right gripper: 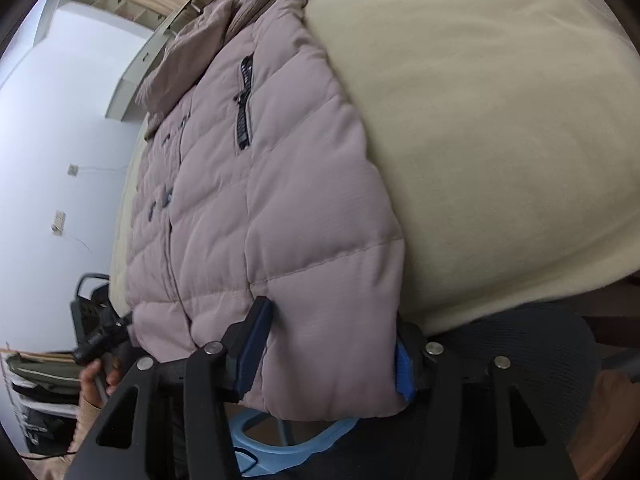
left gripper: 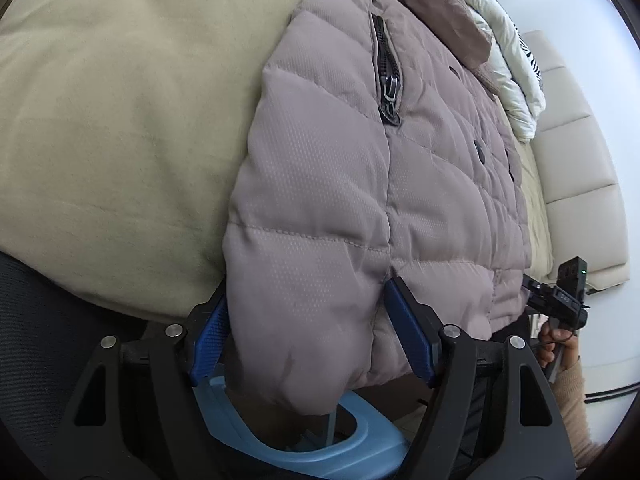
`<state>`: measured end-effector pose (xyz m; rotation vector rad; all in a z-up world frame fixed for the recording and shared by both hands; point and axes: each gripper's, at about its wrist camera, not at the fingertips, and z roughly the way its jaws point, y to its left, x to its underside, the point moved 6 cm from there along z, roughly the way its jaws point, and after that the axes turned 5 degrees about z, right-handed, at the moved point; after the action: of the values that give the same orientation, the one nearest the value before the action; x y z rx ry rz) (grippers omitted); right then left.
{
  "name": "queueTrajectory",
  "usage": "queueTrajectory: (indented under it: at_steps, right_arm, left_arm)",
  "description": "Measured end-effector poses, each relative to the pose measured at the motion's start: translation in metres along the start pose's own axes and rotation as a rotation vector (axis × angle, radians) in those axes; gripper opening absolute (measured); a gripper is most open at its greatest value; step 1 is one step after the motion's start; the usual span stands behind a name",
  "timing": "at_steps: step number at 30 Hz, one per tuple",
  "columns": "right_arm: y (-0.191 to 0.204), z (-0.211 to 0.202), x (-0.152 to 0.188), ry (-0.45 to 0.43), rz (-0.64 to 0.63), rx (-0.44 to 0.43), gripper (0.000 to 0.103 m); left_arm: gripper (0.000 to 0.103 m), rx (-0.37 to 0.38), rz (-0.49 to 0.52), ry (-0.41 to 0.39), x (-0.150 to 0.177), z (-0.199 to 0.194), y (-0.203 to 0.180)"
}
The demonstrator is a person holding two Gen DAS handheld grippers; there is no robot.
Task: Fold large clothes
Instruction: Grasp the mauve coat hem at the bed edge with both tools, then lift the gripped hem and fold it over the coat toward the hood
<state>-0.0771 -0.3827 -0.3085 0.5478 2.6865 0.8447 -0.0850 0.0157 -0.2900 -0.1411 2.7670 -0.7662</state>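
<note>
One quilted mauve jacket (left gripper: 360,200) is lying on one beige bed (left gripper: 120,120). One zipped pocket (left gripper: 387,80) and three dark snaps (left gripper: 479,148) are showing in the left view. One white puffy garment (left gripper: 508,72) is lying beyond. One blue plastic stool (left gripper: 280,440) is sitting below. Two grippers are showing: left gripper (left gripper: 308,340), right gripper (right gripper: 328,356).

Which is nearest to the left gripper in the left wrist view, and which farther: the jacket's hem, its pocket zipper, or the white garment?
1. Jacket's hem, between the left gripper jaws.
2. Pocket zipper, farther up the jacket.
3. White garment, upper right, beyond the collar.
</note>
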Motion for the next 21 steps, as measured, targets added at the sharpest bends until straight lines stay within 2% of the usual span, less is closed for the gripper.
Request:
queueTrajectory:
  at_steps: [1, 2, 3, 4, 6, 9, 12, 18, 21]
  right_arm:
    - [-0.001, 0.001, 0.0, 0.0, 0.014, -0.012, 0.05]
    - [-0.002, 0.002, 0.001, 0.001, 0.027, -0.026, 0.047]
    - [-0.002, 0.002, 0.001, 0.0, 0.033, -0.039, 0.038]
    - [0.0, 0.0, 0.002, -0.004, 0.032, -0.049, 0.029]
    - [0.005, -0.003, 0.004, -0.019, 0.009, -0.051, 0.02]
    - [0.02, -0.012, 0.006, -0.05, -0.036, -0.032, 0.011]
    - [0.032, -0.023, 0.01, -0.082, -0.049, -0.047, 0.009]
    - [0.064, -0.062, 0.022, -0.147, -0.059, -0.147, 0.008]
    - [0.081, -0.085, 0.015, -0.193, -0.057, -0.223, 0.008]
  left_arm:
    - [0.053, 0.017, -0.008, 0.004, 0.001, 0.003, -0.001]
    - [0.038, 0.038, -0.016, 0.011, 0.002, 0.004, -0.003]
    - [0.026, 0.038, -0.015, 0.006, 0.001, 0.004, -0.005]
    - [0.022, 0.023, -0.007, 0.002, 0.001, 0.002, -0.008]
    - [0.011, 0.009, 0.013, -0.007, 0.0, -0.003, -0.013]
    - [0.006, 0.001, 0.044, -0.036, -0.001, -0.016, -0.026]
    - [0.005, 0.022, 0.056, -0.074, -0.001, -0.036, -0.038]
    - [0.004, 0.098, 0.044, -0.117, 0.002, -0.082, -0.061]
    - [0.003, 0.188, -0.009, -0.178, -0.014, -0.11, -0.07]
